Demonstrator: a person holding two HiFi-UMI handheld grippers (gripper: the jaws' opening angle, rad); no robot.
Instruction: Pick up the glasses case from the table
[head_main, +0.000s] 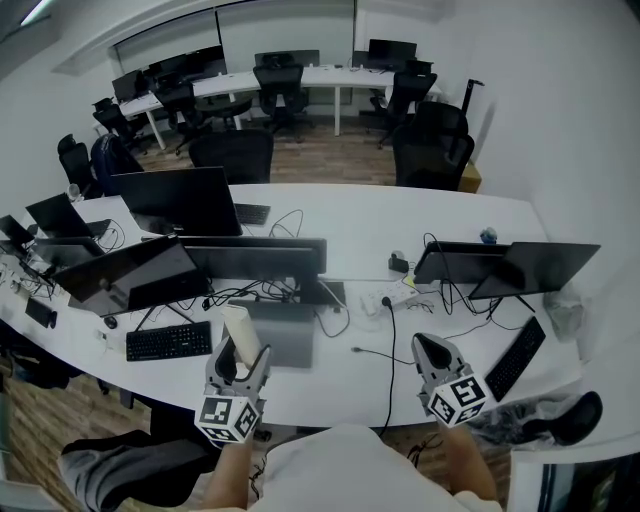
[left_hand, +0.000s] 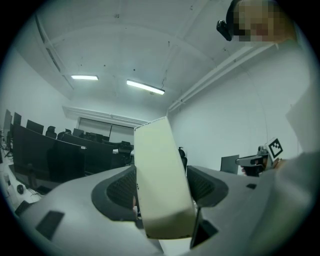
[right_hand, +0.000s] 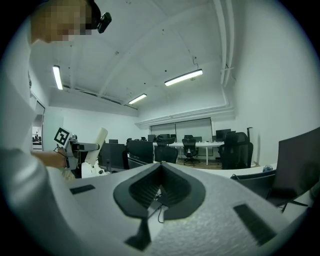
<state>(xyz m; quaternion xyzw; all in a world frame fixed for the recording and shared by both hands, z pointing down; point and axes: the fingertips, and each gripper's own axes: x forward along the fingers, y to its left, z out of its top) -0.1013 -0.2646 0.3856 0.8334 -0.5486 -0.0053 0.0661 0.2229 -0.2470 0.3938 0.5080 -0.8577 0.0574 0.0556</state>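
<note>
A long white table (head_main: 400, 215) curves across the middle of the head view, crowded with dark monitors (head_main: 180, 200), a black keyboard (head_main: 168, 341) and trailing cables. At the lower left of the frame, over the table's near edge, the left gripper (head_main: 243, 358) is clamped on the cream glasses case (head_main: 241, 333). The case stands nearly upright between the jaws, one pad pressing each long side and its top rising well above them. In the left gripper view it fills the centre, tilted slightly left. At the lower right of the head view, well apart from the case, the right gripper (head_main: 432, 347) hangs with its jaws together and nothing between them.
</note>
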